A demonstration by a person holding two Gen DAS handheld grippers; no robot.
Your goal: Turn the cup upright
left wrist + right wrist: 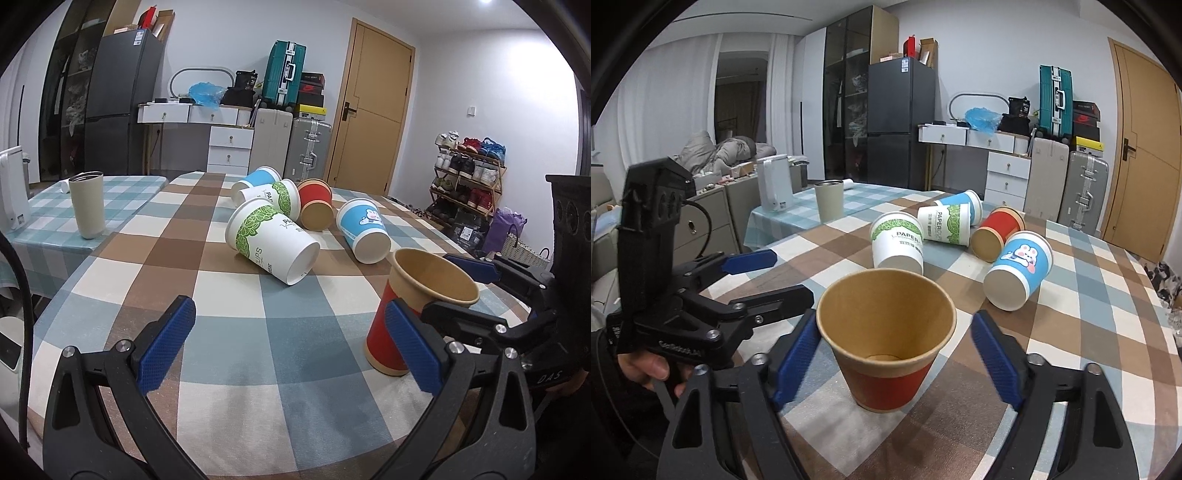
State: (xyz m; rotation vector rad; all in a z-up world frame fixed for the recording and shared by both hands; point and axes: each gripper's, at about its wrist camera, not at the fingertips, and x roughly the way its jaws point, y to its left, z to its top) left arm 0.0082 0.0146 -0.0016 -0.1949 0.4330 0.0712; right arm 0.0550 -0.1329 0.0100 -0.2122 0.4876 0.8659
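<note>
A red paper cup with a brown inside (886,343) stands upright on the checked tablecloth (1089,295), between the open fingers of my right gripper (897,358); the pads do not touch it. The same cup shows in the left wrist view (413,314), with the right gripper's fingers (469,266) on either side. My left gripper (291,347) is open and empty over bare cloth left of the cup. Several cups lie on their sides further back: a green-leaf cup (273,243), a second green-leaf cup (273,195), a red cup (314,208), a blue cartoon cup (364,229), and a blue cup (255,179).
A beige tumbler (86,205) stands upright on the adjoining teal-checked table (44,229). A white appliance (774,182) stands near it. Beyond the table are a fridge (118,103), drawers, suitcases, a door and a shoe rack (469,173).
</note>
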